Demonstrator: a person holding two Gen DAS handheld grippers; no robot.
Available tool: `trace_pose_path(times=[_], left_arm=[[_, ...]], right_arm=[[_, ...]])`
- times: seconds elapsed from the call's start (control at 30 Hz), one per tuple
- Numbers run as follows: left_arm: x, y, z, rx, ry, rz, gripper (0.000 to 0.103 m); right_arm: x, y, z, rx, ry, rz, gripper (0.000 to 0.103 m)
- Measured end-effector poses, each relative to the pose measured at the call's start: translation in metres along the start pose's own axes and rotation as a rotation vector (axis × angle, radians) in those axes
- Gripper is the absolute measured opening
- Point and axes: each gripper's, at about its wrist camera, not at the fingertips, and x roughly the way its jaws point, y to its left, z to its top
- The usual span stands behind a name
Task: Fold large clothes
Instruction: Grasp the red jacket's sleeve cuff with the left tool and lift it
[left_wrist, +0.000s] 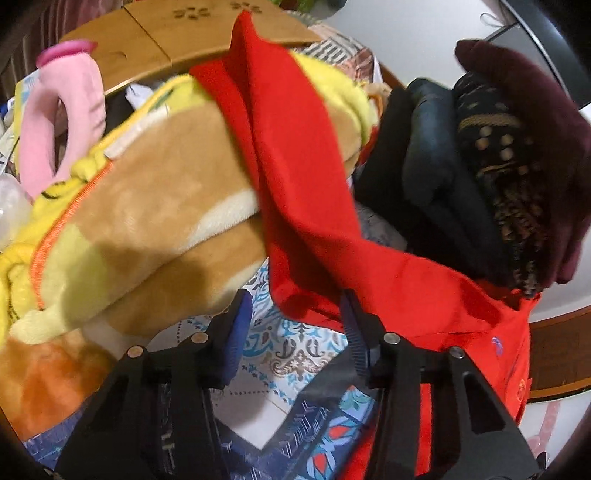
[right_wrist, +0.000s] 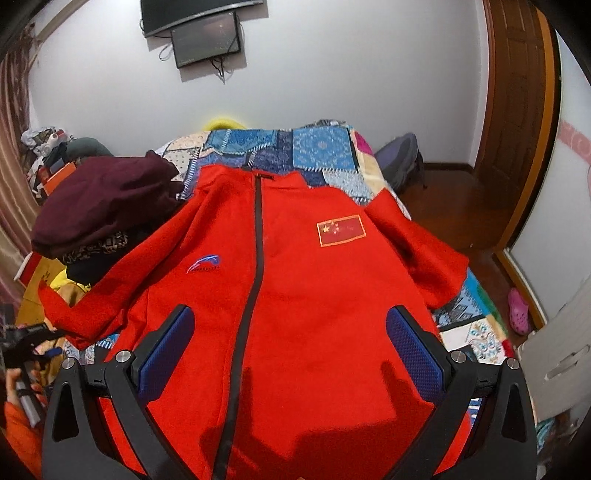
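Observation:
A red zip jacket (right_wrist: 295, 280) lies face up on the patchwork bedspread (right_wrist: 317, 151), collar at the far end, with a flag patch (right_wrist: 341, 229) and a blue logo (right_wrist: 204, 265). My right gripper (right_wrist: 290, 343) is open above the jacket's lower front, empty. In the left wrist view the jacket's sleeve (left_wrist: 291, 155) drapes up over a yellow and tan plush blanket (left_wrist: 147, 206). My left gripper (left_wrist: 295, 325) is open, its jaws on either side of the sleeve's lower edge, not closed on it.
A stack of dark folded clothes (left_wrist: 491, 166) topped by a maroon garment (right_wrist: 107, 199) sits beside the jacket. A pink plush toy (left_wrist: 62, 110) and a wooden board (left_wrist: 184, 37) lie beyond the blanket. Wooden floor (right_wrist: 454, 192), a pink shoe (right_wrist: 519, 305) and a door lie to the right.

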Motion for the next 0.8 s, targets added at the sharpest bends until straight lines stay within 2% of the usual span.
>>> trace_pose_path(times=[0.3,0.37,0.4,0.43,0.47,0.53,0.63,0.8], left_arm=[[0.028,-0.01,0.024,0.063,-0.081,0.151,0.042],[0.031,-0.015,0.028,0.087,-0.106,0.182,0.033],[0.032,-0.019,0.03,0.109,-0.12,0.198,0.024],[0.031,-0.024,0.03,0.138,-0.14,0.215,0.007],[0.031,-0.028,0.03,0.167,-0.155,0.234,0.002],[0.017,-0.038,0.021,0.226,-0.194,0.261,0.002],[-0.008,-0.059,0.013,0.325,-0.27,0.266,0.001],[-0.058,-0.09,0.003,0.385,-0.33,0.156,0.001]], right_arm=[[0.006,-0.003,0.001,0.024,0.029,-0.004,0.103],[0.007,-0.003,0.001,0.029,0.034,0.0,0.103],[0.007,-0.003,0.001,0.029,0.036,0.002,0.103],[0.006,-0.003,0.001,0.025,0.034,0.0,0.103],[0.005,-0.002,0.0,0.021,0.033,-0.003,0.103],[0.001,-0.002,0.0,0.012,0.027,-0.007,0.103],[-0.004,-0.002,0.001,-0.004,0.017,-0.02,0.103],[-0.012,0.004,0.001,-0.019,-0.005,-0.013,0.103]])
